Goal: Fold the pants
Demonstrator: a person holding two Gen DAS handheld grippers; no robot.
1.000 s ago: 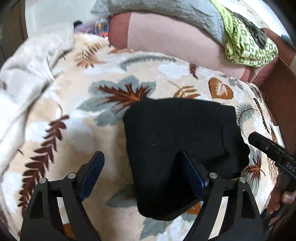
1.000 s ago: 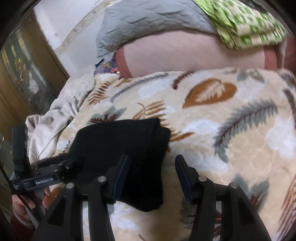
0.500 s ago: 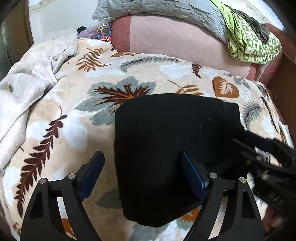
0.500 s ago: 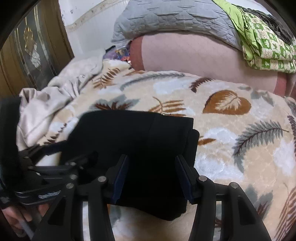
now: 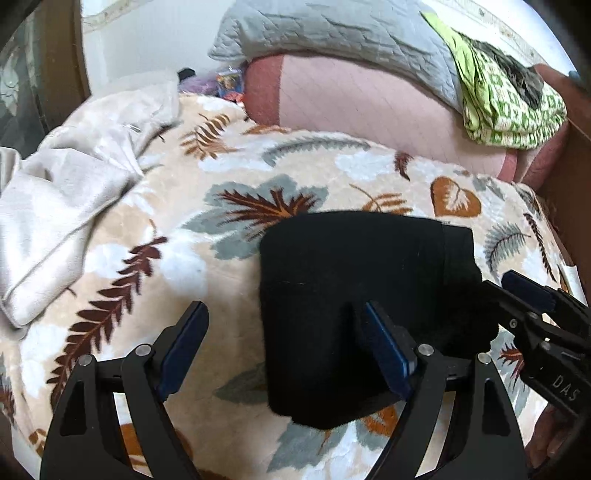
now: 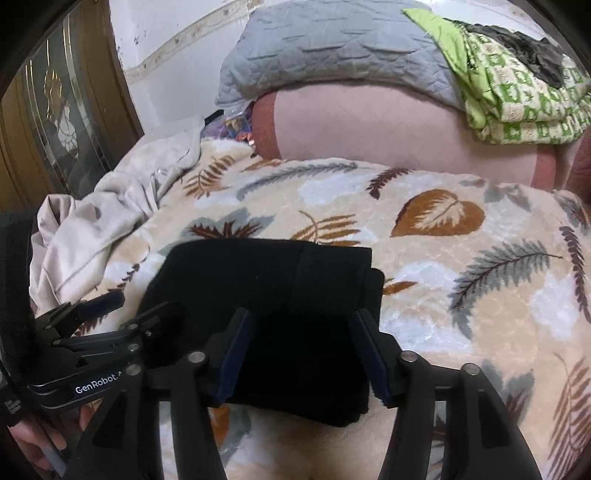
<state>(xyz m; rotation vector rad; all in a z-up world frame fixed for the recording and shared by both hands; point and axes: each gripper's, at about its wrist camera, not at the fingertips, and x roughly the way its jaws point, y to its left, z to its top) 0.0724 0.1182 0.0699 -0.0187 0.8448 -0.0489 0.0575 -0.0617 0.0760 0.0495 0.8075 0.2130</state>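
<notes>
The black pants point(image 5: 354, 280) lie folded into a thick rectangular bundle on the leaf-patterned blanket point(image 5: 207, 258). My left gripper point(image 5: 284, 354) is open and empty, straddling the bundle's near left edge, with its right finger over the cloth. My right gripper point(image 6: 306, 354) is open and empty over the bundle's near right part point(image 6: 266, 288). The right gripper shows at the right edge of the left wrist view point(image 5: 532, 310). The left gripper shows at the left of the right wrist view point(image 6: 92, 314).
A crumpled beige cloth point(image 5: 66, 199) lies at the blanket's left. A pink bolster point(image 5: 369, 110) lies across the back, with a grey quilt point(image 5: 332, 33) and a green patterned cloth point(image 5: 509, 103) on it. A wooden door point(image 6: 62, 122) stands at left.
Both grippers have drawn back and risen a little from the bundle, so more of the bed shows. The bundle lies flatter and squarer than a second ago.
</notes>
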